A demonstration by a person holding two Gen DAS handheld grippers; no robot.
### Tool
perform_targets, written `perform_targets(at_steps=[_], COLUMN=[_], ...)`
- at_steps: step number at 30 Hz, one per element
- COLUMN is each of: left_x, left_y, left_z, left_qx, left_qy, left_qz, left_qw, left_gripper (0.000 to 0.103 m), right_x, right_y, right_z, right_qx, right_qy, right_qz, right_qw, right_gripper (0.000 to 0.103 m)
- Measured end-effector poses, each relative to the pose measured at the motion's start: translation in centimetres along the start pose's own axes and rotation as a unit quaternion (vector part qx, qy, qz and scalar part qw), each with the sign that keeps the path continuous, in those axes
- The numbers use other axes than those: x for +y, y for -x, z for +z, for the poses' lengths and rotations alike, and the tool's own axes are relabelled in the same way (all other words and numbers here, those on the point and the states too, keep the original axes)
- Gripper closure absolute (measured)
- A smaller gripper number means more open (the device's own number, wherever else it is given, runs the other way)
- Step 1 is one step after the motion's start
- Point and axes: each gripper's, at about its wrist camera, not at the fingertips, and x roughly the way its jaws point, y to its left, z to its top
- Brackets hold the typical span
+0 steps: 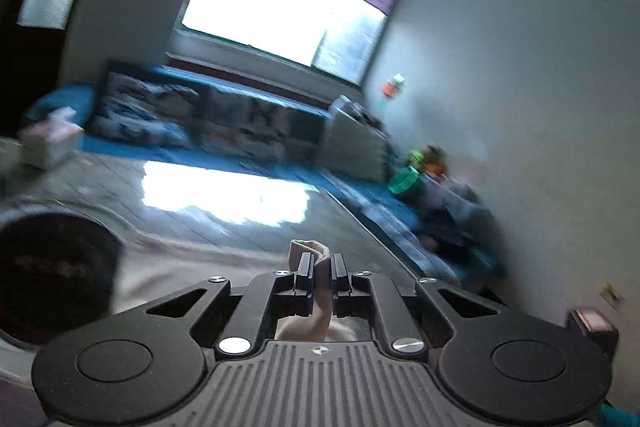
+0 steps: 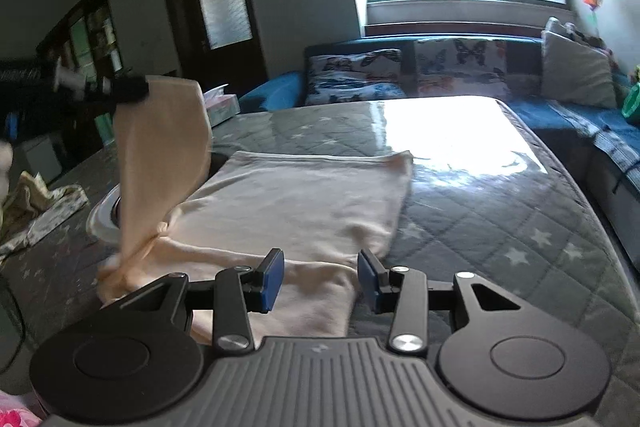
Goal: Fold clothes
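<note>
A cream garment (image 2: 296,203) lies spread on the grey quilted table (image 2: 500,227). My left gripper (image 1: 320,269) is shut on a bunched edge of this cream cloth (image 1: 312,253). In the right wrist view the left gripper (image 2: 128,89) is at the left, holding a sleeve or flap (image 2: 164,155) of the garment lifted well above the table. My right gripper (image 2: 320,277) is open and empty, low over the garment's near edge, with a blue pad (image 2: 272,281) on each side of the cloth.
A round dark bowl-like object (image 1: 52,267) sits by the garment at the left. A patterned cloth (image 2: 36,215) lies at the table's left edge. A tissue box (image 2: 222,105) stands at the far left. A blue sofa with butterfly cushions (image 2: 440,67) runs behind and to the right.
</note>
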Motion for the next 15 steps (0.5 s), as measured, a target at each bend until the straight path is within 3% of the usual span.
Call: perform_targets(at_steps=[5, 7, 13, 15], left_x=[-1.6, -1.7, -0.5, 0.9], left_y=[-2.8, -3.3, -3.2, -2.2], left_z=[-2.9, -4.1, -5.9, -6.1], left_qx=[0.064, 0.089, 0.114, 0.106], left_qy=[-0.013, -0.016, -0.035, -0.045], left_qz=[-0.034, -0.053, -0.030, -0.001], left_qw=[0.9973, 0.9944, 0.9924, 0.9933], left_gripper=[0.094, 0.089, 0.085, 0.085], right_x=[-1.1, -1.2, -0.1, 0.4], right_y=[0.4, 0.4, -0.1, -0.6], right_z=[-0.5, -0.5, -0.4, -0.4], right_qx=[0.000, 0.000, 0.004, 0.009], right_qy=[-0.013, -0.015, -0.007, 0.002], right_qz=[-0.016, -0.016, 0.005, 0.013], right_qw=[1.000, 1.000, 1.000, 1.000], right_gripper=[0.062, 0.062, 0.062, 0.062])
